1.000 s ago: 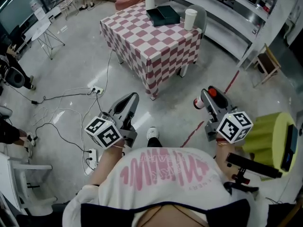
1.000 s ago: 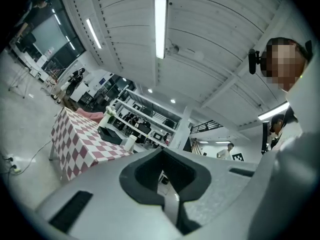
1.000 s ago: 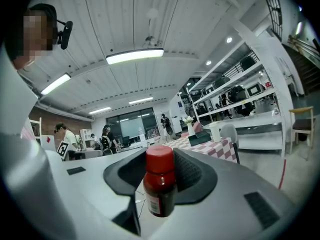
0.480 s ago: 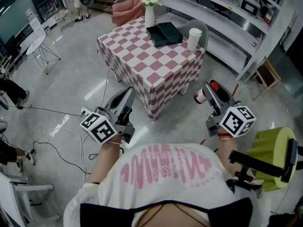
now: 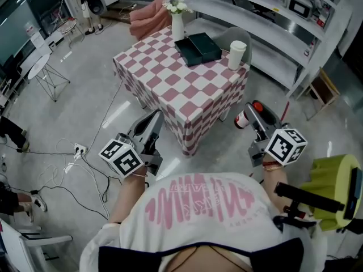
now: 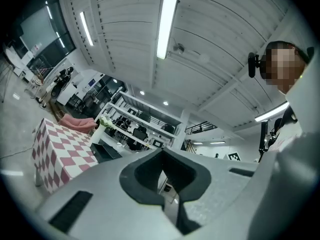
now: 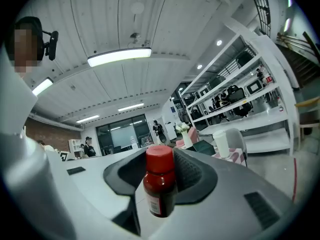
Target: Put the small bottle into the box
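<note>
Nearer the checkered table [image 5: 170, 78] now, right gripper [image 5: 253, 113] clamping small bottle [image 7: 160, 184], left gripper [image 5: 155, 119] closed.

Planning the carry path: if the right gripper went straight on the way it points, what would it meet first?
The right gripper, shut on the bottle, would likely meet the checked table first, at its near edge, before the box. The gap between looks free, but depth is unclear.

White T-shirt [image 5: 198, 205] with pink lettering, grey left gripper [image 5: 156, 118] and right gripper [image 5: 252, 115], both marked with black-and-white squares
</note>
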Demonstrator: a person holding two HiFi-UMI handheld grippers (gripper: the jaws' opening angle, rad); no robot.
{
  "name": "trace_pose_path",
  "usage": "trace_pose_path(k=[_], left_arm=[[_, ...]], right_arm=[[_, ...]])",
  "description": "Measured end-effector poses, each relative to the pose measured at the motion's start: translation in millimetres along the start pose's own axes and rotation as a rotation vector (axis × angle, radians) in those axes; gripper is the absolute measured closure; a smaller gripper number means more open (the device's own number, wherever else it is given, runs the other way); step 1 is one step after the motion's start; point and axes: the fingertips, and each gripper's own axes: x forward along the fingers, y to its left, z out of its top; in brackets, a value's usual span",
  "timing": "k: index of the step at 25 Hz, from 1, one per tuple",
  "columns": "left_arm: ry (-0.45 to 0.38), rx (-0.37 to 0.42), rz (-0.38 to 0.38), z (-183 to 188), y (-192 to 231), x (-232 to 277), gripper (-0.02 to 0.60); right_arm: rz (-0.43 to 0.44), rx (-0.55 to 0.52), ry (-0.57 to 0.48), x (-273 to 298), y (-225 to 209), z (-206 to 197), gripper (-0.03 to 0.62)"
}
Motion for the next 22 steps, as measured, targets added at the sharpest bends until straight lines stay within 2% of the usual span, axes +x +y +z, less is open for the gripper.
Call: trace_pose_path(k=[5, 8, 11, 15, 22], left_arm=[[0.038, -0.102, 0.001, -25, 23, 15, 0.574], [0.063, -0.104, -0.005, -34, 31, 34, 0.574], [0.081, -0.103, 0.022, -40, 42, 44, 0.574], [0.083, -0.108, 0.069, -43, 64, 56, 0.574], [0.049, -0.071, 0.082, -30, 95, 98, 0.574]], right_arm=[[-0.028, 0.033, 0.044, 12, -18, -18, 0.439], [-0.051, 0.055, 0.074, 23, -37, -28, 0.439], [-0.053, 0.068, 0.101, 39, -47, -34, 0.439], [-0.006, 0.046, 0.124, 66, -50, -33, 0.439], [0.101, 0.071, 0.133, 136, -83, -26, 0.439]])
